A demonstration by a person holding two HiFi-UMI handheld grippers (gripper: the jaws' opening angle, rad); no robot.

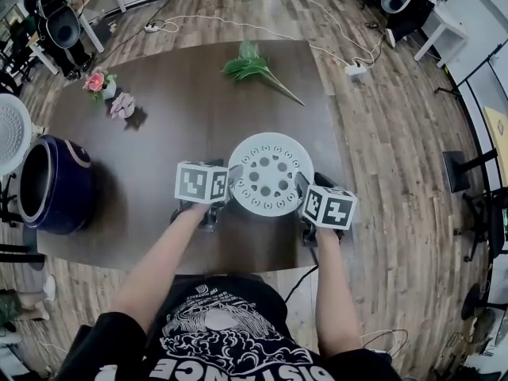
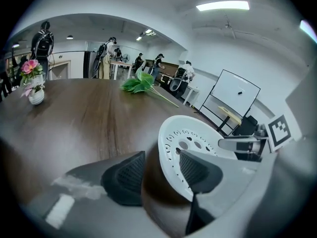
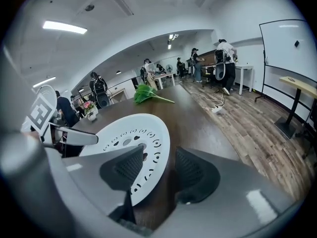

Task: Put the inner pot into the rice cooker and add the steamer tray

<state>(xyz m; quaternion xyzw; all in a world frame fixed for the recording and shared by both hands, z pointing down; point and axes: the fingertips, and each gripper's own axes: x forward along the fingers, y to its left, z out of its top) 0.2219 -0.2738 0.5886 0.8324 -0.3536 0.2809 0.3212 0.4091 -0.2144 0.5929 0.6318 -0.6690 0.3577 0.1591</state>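
The white perforated steamer tray (image 1: 266, 173) lies on the dark wooden table (image 1: 190, 101) near its front edge. My left gripper (image 1: 228, 186) is at the tray's left rim and my right gripper (image 1: 303, 189) is at its right rim. In the left gripper view the tray (image 2: 185, 143) has its rim between my left gripper's (image 2: 158, 175) jaws, one pad over the tray, the other outside with a gap. In the right gripper view the tray (image 3: 126, 138) rim sits likewise between my right gripper's (image 3: 159, 171) jaws, which are not pressing. The dark blue rice cooker (image 1: 55, 185) stands at the table's left end, lid (image 1: 12, 133) open.
A green leafy sprig (image 1: 254, 66) lies at the table's far side. A small vase of pink flowers (image 1: 99, 84) stands at the far left. Chairs, desks and several people fill the room behind. Cables run across the wooden floor.
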